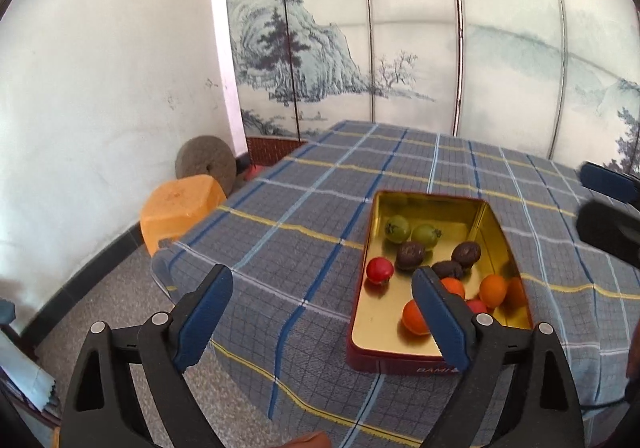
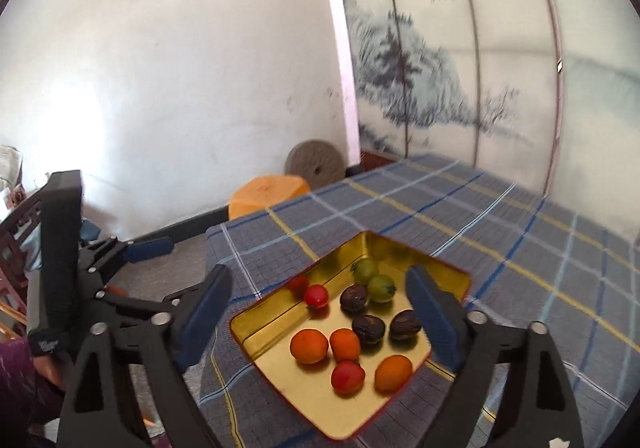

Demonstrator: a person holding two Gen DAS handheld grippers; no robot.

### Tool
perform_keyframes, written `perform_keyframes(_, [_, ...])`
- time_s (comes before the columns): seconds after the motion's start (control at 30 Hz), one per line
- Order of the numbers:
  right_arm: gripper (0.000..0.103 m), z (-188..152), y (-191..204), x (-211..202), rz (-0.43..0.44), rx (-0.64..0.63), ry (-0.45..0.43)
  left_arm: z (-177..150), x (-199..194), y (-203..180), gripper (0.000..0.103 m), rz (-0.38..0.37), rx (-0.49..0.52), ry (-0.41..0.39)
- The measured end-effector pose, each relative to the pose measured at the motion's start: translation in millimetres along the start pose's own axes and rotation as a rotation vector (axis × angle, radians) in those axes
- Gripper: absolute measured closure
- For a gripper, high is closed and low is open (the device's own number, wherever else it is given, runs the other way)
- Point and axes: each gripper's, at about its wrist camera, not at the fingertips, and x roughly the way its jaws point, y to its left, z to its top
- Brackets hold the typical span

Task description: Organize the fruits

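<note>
A gold-lined red tin point(image 1: 384, 340) point(image 2: 264, 324) sits on the plaid tablecloth. It holds several small fruits: green ones point(image 1: 398, 228) point(image 2: 380, 288), dark wrinkled ones point(image 1: 410, 255) point(image 2: 369, 329), red ones point(image 1: 379, 270) point(image 2: 347, 376) and orange ones point(image 1: 493, 290) point(image 2: 309, 346). My left gripper point(image 1: 322, 316) is open and empty, above the cloth just left of the tin. My right gripper point(image 2: 318, 316) is open and empty, hovering over the tin. The right gripper also shows at the right edge of the left wrist view point(image 1: 608, 203); the left gripper shows at the left of the right wrist view point(image 2: 120, 248).
The table with the plaid cloth point(image 1: 304, 232) point(image 2: 520, 232) stands before a painted folding screen point(image 1: 400, 39). An orange stool point(image 1: 180, 207) point(image 2: 266, 193) and a round millstone point(image 1: 206, 163) point(image 2: 314, 163) are on the floor by the white wall.
</note>
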Motion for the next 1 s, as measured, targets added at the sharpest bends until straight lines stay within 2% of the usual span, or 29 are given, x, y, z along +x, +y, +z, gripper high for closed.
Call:
perform_keyframes(0.2, [0.002, -4, 15, -36, -0.071, -0.037, -0.069, 7, -24, 0, 0.005, -0.015, -0.017, -0.052])
perform_keyframes(0.3, [0.001, -6, 23, -48, -0.095, -0.063, -0.091, 10, -37, -1, 0.004, -0.023, -0.017, -0.076])
perform_keyframes(0.57, [0.0, -8, 26, -70, -0.109, -0.063, -0.12, 17, -69, -6, 0.0, -0.039, -0.011, -0.125])
perform_keyframes(1.0, [0.0, -16, 20, -98, -0.133, -0.062, -0.135, 20, -92, -15, 0.0, -0.06, -0.018, -0.153])
